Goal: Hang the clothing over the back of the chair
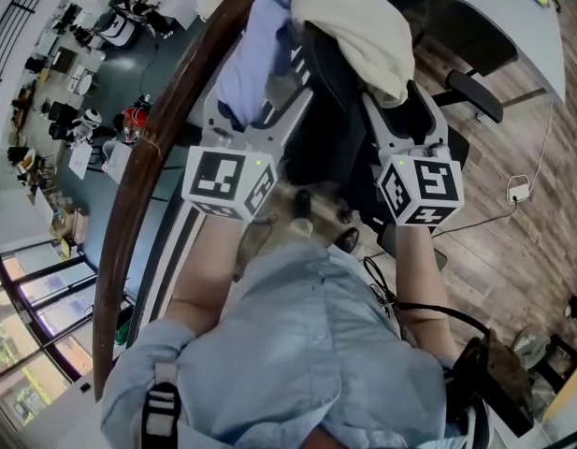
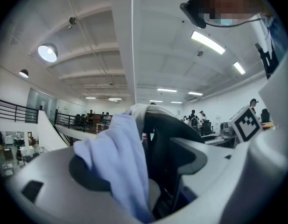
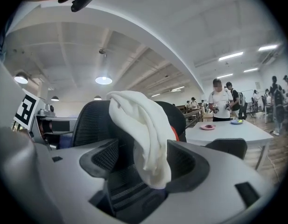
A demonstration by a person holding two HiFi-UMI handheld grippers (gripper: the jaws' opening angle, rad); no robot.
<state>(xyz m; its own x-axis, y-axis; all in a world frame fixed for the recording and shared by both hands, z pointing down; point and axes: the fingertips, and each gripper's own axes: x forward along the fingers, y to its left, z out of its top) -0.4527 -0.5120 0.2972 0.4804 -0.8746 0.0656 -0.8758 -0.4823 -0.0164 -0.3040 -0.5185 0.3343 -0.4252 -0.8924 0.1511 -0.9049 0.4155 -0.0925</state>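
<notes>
A black mesh chair back (image 1: 327, 92) stands in front of me. Clothing lies draped over its top edge: a lavender part (image 1: 255, 54) hangs on the left and a cream part (image 1: 358, 26) on the right. I cannot tell whether they are one piece. My left gripper (image 1: 260, 99) is open, and the lavender cloth (image 2: 120, 162) hangs loose between its jaws, in front of the chair back (image 2: 169, 134). My right gripper (image 1: 403, 110) is open too. The cream cloth (image 3: 139, 125) dangles between its jaws, with neither pad pressing on it.
A curved brown rail (image 1: 143, 185) runs along my left, with a lower floor beyond it. A chair armrest (image 1: 475, 94) sticks out at the right above a wood floor with a cable and a white plug (image 1: 519, 192). A white table (image 3: 228, 130) and standing people are farther right.
</notes>
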